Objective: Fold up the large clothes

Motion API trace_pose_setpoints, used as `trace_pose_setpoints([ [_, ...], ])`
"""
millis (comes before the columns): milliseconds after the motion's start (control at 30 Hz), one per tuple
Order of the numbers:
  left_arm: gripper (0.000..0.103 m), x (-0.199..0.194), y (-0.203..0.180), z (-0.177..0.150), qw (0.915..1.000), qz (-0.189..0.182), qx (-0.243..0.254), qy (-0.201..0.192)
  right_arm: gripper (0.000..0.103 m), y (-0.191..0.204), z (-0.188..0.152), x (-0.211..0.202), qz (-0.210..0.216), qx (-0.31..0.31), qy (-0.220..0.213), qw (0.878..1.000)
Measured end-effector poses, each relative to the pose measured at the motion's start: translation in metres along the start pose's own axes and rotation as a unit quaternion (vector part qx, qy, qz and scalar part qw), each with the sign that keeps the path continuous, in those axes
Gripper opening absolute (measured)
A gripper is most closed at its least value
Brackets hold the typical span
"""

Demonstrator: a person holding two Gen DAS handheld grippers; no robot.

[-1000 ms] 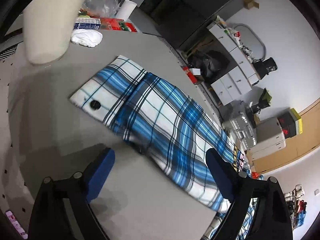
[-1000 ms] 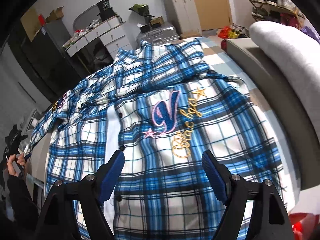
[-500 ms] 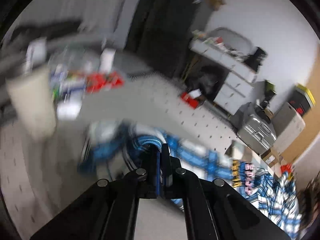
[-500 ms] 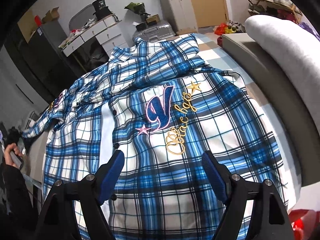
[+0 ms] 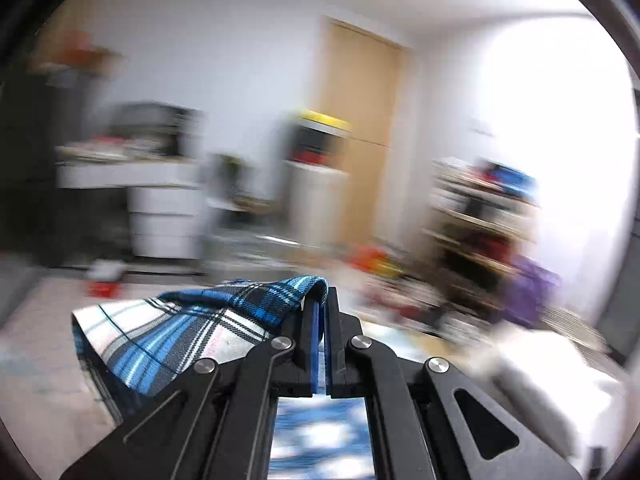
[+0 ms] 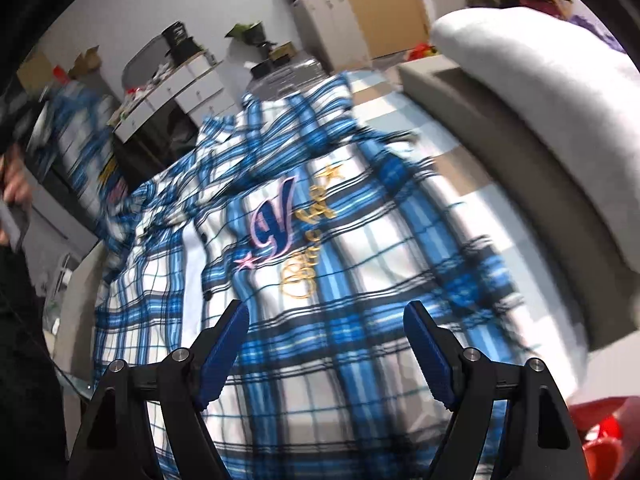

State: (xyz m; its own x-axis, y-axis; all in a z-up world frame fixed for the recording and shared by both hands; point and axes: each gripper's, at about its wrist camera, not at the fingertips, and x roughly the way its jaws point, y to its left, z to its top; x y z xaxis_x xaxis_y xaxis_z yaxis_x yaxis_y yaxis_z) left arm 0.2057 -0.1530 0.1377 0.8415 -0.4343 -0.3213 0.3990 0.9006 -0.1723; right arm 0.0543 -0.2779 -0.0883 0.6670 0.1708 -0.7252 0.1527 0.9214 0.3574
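Note:
A large blue-and-white plaid shirt [image 6: 360, 280] with an embroidered "V" logo lies spread out, front up. My right gripper [image 6: 326, 312] hovers just above its lower body, open, with nothing between the fingers. My left gripper [image 5: 320, 304] is shut on the shirt's sleeve [image 5: 200, 328]. The sleeve is lifted off the surface and drapes down to the left of the jaws. In the right wrist view that raised sleeve [image 6: 80, 140] shows as a blur at the upper left, beside a person's hand [image 6: 14, 188].
A grey padded cushion [image 6: 540, 120] runs along the shirt's right side. White drawers [image 6: 180, 88] and a suitcase [image 6: 288, 76] stand beyond the shirt. A red object [image 6: 600, 432] sits at the lower right. The left wrist view shows a wooden door [image 5: 360, 140] and cluttered shelves [image 5: 480, 208].
My left gripper has shut on the sleeve and swung up and across with it, so its view now faces the room. The right gripper shifted slightly over the shirt and stayed open.

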Motion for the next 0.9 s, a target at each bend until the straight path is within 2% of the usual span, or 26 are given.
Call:
trace_pose_setpoints([
  [33,0.005,0.018,-0.024,-0.009,0.9984,-0.049,0.009,0.028,0.080,-0.002,0.000,-0.003,-0.003,0.002,-0.002,1.000],
  [67,0.031,0.039,-0.047,-0.024,0.9920,-0.106,0.020,0.066,0.080,-0.006,-0.001,-0.006,-0.007,0.006,-0.003,1.000],
  [100,0.064,0.059,-0.069,-0.045,0.9815,-0.150,0.040,0.112,0.080,-0.010,-0.002,-0.009,-0.011,0.010,-0.003,1.000],
  [133,0.068,0.070,-0.081,-0.064,0.9759,-0.159,0.054,0.139,0.080,-0.014,-0.003,-0.012,-0.015,0.014,-0.003,1.000],
  [200,0.067,0.085,-0.088,-0.106,0.9708,-0.140,0.076,0.179,0.080,-0.019,-0.004,-0.020,-0.023,0.018,-0.006,1.000],
  [233,0.067,0.086,-0.081,-0.120,0.9695,-0.131,0.069,0.195,0.080,-0.022,-0.006,-0.024,-0.025,0.018,-0.009,0.999],
  [333,0.067,0.067,-0.038,-0.142,0.9687,-0.115,0.007,0.220,0.080,-0.030,-0.002,-0.026,-0.025,0.023,-0.010,0.999],
  [400,0.067,0.040,0.000,-0.145,0.9741,-0.069,-0.031,0.213,0.080,-0.030,0.010,-0.017,-0.013,0.023,-0.007,1.000],
  [500,0.067,0.001,0.041,-0.140,0.9804,0.006,-0.060,0.188,0.080,-0.010,0.043,0.000,0.010,-0.005,-0.011,1.000],
  [600,0.067,-0.034,0.061,-0.140,0.9795,0.068,-0.076,0.174,0.080,0.022,0.081,0.025,0.015,-0.057,-0.021,0.998],
  [767,0.067,-0.063,0.088,-0.152,0.9744,0.126,-0.097,0.159,0.080,0.085,0.121,0.085,0.022,-0.130,0.008,0.991],
  [900,0.067,-0.066,0.109,-0.168,0.9672,0.151,-0.117,0.167,0.080,0.130,0.125,0.121,0.012,-0.187,0.027,0.982],
])
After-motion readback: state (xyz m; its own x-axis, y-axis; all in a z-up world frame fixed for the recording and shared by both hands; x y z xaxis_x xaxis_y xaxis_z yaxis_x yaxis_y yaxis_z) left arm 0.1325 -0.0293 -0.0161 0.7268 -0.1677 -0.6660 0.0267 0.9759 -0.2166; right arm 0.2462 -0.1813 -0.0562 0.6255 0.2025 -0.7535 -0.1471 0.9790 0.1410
